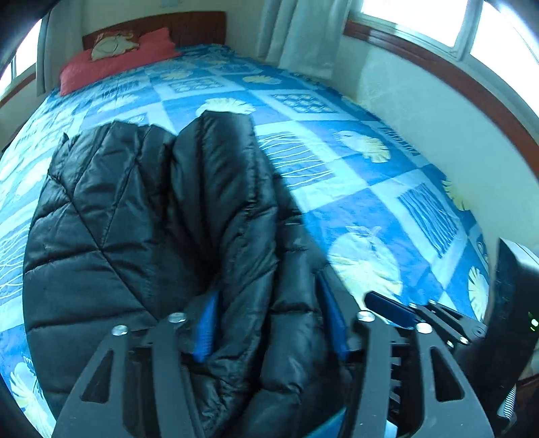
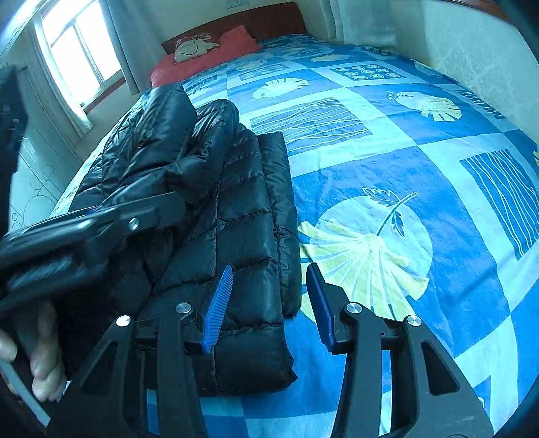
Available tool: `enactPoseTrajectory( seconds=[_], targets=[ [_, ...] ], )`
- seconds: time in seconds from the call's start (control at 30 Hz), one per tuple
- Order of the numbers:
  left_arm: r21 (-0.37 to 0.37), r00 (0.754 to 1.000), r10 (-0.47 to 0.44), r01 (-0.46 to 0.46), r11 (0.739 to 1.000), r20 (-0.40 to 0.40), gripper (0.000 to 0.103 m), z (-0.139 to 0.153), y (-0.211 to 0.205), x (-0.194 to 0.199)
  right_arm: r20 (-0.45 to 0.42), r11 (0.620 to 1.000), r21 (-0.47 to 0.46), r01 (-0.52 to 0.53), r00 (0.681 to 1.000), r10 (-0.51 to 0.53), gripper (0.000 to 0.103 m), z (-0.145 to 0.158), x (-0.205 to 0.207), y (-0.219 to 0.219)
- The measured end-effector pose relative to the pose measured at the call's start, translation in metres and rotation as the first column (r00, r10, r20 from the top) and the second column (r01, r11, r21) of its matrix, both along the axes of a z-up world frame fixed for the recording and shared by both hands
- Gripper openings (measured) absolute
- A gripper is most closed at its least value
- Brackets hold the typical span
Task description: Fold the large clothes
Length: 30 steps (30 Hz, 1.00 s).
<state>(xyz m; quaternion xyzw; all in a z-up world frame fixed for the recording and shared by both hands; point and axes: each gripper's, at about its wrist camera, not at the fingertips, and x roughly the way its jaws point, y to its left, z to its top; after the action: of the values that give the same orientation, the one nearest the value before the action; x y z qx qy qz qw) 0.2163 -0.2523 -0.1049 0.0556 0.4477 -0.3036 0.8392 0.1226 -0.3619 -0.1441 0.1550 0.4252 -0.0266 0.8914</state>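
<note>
A bed (image 2: 421,188) with a blue patterned cover fills both views, and everything else is placed against it. At its head stands a dark wooden headboard (image 1: 198,28), with a red pillow (image 1: 114,64) lying just in front of that and a pale printed cushion (image 1: 113,47) resting on the pillow. A window (image 2: 75,50) with a light curtain sits beyond the bed's left side in the right wrist view. The black quilted jacket (image 2: 242,236) lies on the bed's near left part, folded lengthwise into a long bundle whose puffy layers are stacked and whose far end points toward the pillow. The left gripper (image 1: 273,320) hangs low over the jacket's near end with its blue pads spread apart; a thick fold of the jacket bulges up between them, and the pads do not visibly squeeze it. A hand (image 2: 40,353) holding that tool shows at the bed's near left edge. The right gripper (image 2: 269,303) is partly spread and grips nothing, its left pad over the jacket's near right corner and its right pad over bare cover just beside the jacket's edge.
</note>
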Motion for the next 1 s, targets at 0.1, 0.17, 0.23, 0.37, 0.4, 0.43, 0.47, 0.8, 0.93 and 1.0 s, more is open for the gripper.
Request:
enactPoseTrajectory(
  seconds=[0.1,0.17,0.23,0.37,0.4,0.43,0.47,0.8,0.93,1.0],
  targets=[
    [0.001,1.000,-0.005,0.005,1.000,0.022,0.062,0.007,-0.005,-0.014,0.001,1.000,-0.004,0.011,1.000,-0.011,0.045,0.001,-0.005,-0.004],
    [-0.003,0.999,0.004,-0.004,1.000,0.033,0.063,0.014,-0.006,-0.019,0.002,1.000,-0.006,0.023,1.000,-0.023,0.045,0.002,-0.008,-0.007],
    [-0.003,0.999,0.012,-0.012,1.000,0.039,0.067,0.021,-0.007,-0.019,0.004,1.000,-0.005,0.031,1.000,-0.030,0.045,0.003,-0.010,-0.009],
    [-0.031,0.999,0.036,-0.035,0.999,0.027,0.071,0.032,-0.004,-0.013,0.007,0.999,-0.010,0.037,0.999,-0.037,0.045,0.006,-0.013,-0.010],
    [-0.034,0.999,0.039,-0.038,0.999,0.026,0.071,0.033,-0.003,-0.013,0.008,0.999,-0.012,0.037,0.999,-0.037,0.045,0.006,-0.014,-0.010],
    [-0.035,0.999,0.039,-0.038,0.999,0.025,0.071,0.033,-0.003,-0.013,0.007,0.999,-0.013,0.036,0.999,-0.036,0.045,0.006,-0.014,-0.009],
    [-0.036,0.999,0.037,-0.036,0.999,0.022,0.071,0.034,-0.003,-0.014,0.006,0.999,-0.015,0.035,0.999,-0.035,0.045,0.006,-0.014,-0.009],
    [-0.048,0.998,0.020,-0.017,0.999,0.055,0.071,0.046,0.007,-0.028,0.005,0.999,-0.024,0.029,1.000,-0.029,0.045,0.007,-0.014,-0.006],
    [-0.072,0.998,0.033,-0.028,0.997,0.056,0.071,0.052,0.018,-0.031,0.004,0.999,-0.028,0.027,1.000,-0.027,0.045,0.008,-0.015,-0.004],
    [-0.077,0.997,0.040,-0.036,0.996,0.059,0.071,0.054,0.023,-0.032,0.004,0.999,-0.031,0.025,1.000,-0.025,0.045,0.009,-0.014,-0.003]
  ],
)
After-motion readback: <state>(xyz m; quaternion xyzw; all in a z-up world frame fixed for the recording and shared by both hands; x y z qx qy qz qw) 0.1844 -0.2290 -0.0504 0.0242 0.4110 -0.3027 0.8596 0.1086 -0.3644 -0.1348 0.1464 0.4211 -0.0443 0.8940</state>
